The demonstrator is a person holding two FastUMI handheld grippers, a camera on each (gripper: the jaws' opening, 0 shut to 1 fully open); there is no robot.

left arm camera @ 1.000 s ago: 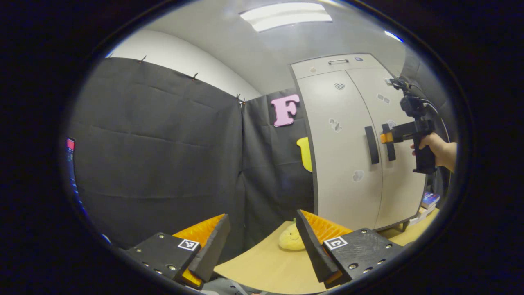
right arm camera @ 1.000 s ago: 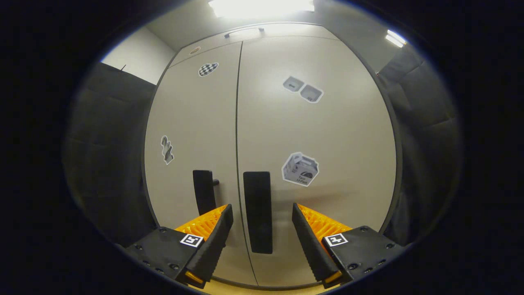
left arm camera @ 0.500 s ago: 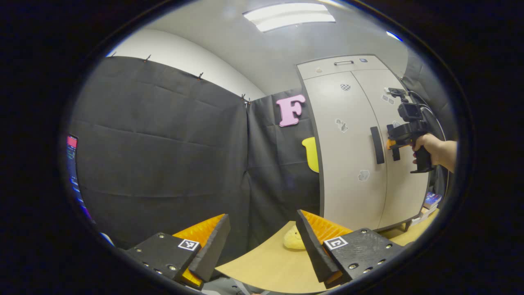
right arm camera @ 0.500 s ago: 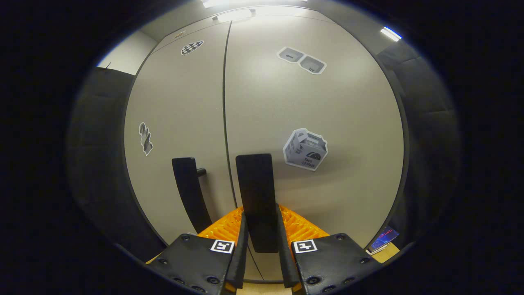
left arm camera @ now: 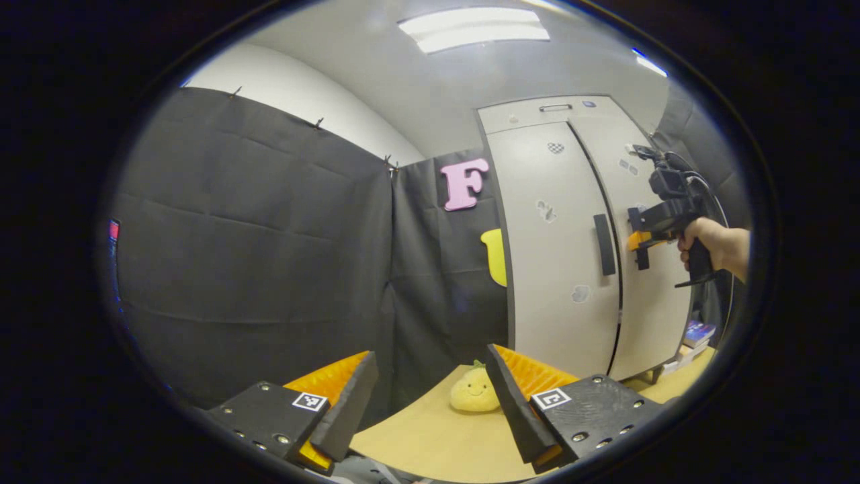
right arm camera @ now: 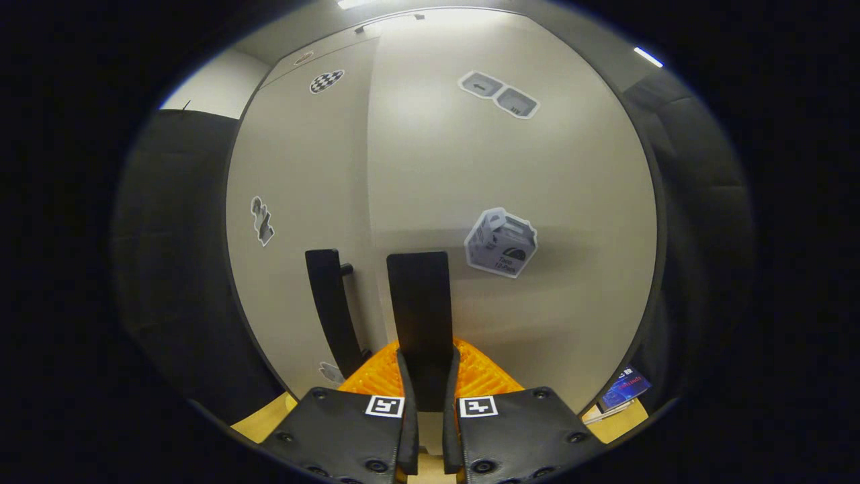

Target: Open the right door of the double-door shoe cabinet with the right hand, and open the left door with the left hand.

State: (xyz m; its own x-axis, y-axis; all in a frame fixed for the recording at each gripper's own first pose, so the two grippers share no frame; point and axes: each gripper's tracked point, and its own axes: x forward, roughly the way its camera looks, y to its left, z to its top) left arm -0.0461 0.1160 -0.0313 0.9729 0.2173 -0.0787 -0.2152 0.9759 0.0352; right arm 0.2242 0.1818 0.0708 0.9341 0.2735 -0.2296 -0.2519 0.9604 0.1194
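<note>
The beige double-door shoe cabinet (left arm camera: pixel 557 282) stands at the right of the left gripper view. There, a hand (left arm camera: pixel 713 245) holds my right gripper (left arm camera: pixel 638 238) on the right door's handle, and a thin dark gap runs between the doors. The left door's black handle (left arm camera: pixel 603 244) is free. My left gripper (left arm camera: pixel 430 376) hangs open over the table, far from the cabinet, with nothing between its fingers. In the right gripper view, my right gripper (right arm camera: pixel 428 363) is shut on the right door's black handle (right arm camera: pixel 420 302). The right door (right arm camera: pixel 537 168) stands slightly forward of the left door (right arm camera: pixel 302 188), beside the left handle (right arm camera: pixel 329 302).
A yellow plush toy (left arm camera: pixel 474 391) lies on the wooden table (left arm camera: pixel 430 437) before the cabinet's left corner. Stacked books (left arm camera: pixel 695 333) sit at the cabinet's right foot, and those books (right arm camera: pixel 621 390) also appear low right in the right gripper view. Black cloth walls the booth.
My right gripper closed around the right door's handle and has pulled the door slightly out, so a gap shows between the doors. My left gripper stays open and has barely moved.
</note>
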